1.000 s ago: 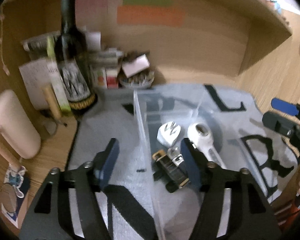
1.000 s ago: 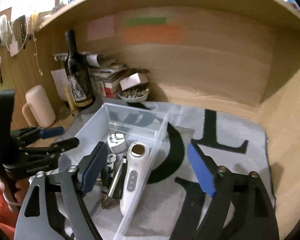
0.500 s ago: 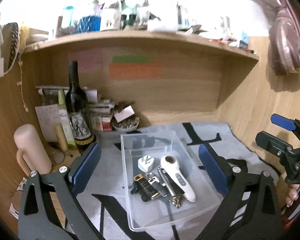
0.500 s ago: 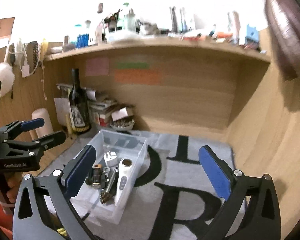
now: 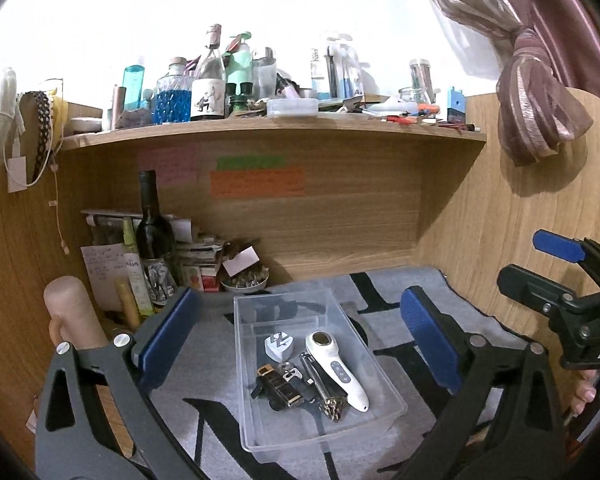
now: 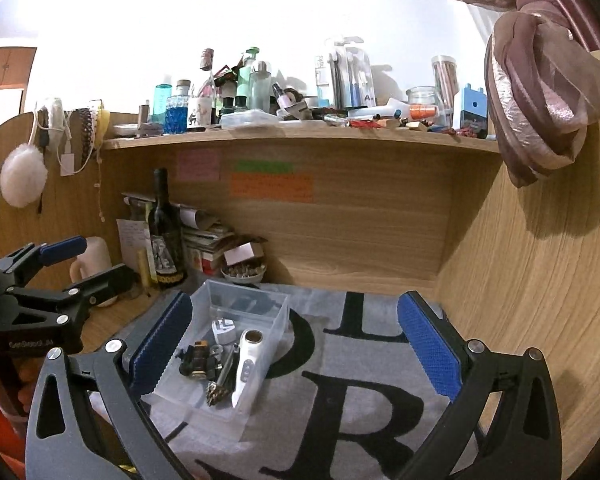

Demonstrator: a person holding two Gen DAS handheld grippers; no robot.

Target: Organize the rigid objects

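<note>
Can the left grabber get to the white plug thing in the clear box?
Probably yes. The left gripper is open and empty, the clear plastic box has no lid, and the white plug adapter lies alone near the back with nothing covering it.

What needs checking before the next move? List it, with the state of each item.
1. Left tongs open and holding nothing: ok.
2. Right tongs open and holding nothing: ok.
3. Clear bin upright on the grey mat: ok.
4. White plug, white handheld device, black lighter and metal tool inside the bin: ok.
5. Loose rigid objects left on the mat: none visible, but the tongs hide part of it: cannot tell.
6. Wine bottle upright, apart from the bin: ok.
</note>
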